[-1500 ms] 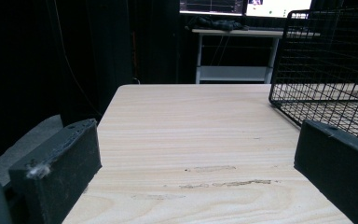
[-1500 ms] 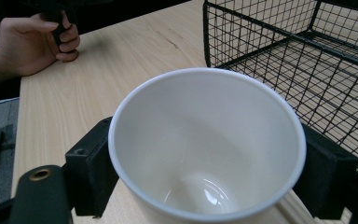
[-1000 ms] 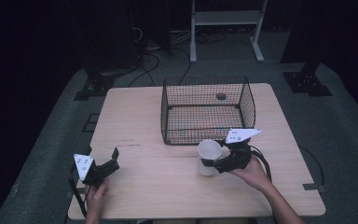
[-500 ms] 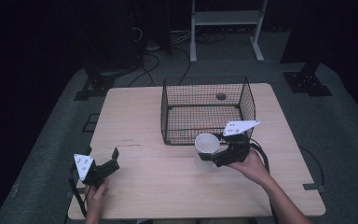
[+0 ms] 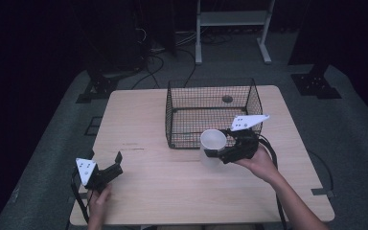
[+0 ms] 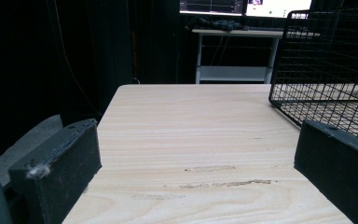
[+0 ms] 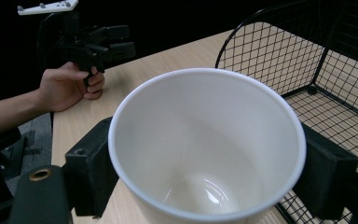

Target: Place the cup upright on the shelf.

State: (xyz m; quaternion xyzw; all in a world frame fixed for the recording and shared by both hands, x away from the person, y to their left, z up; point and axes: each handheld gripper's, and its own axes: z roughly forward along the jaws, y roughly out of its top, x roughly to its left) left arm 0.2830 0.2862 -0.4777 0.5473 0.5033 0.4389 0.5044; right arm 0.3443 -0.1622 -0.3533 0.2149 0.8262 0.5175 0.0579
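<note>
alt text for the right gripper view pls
A white cup, empty and seen from above, is clamped between the right gripper's black jaws beside a black wire basket on a wooden table. Behind, a hand holds the left gripper.

In the right gripper view the white cup point(image 7: 207, 144) hid its own base below the picture's edge, and the cup covered the inner faces of both jaws. The wire basket point(image 6: 328, 70) ran off the left gripper view's right edge, its far side unseen
</note>
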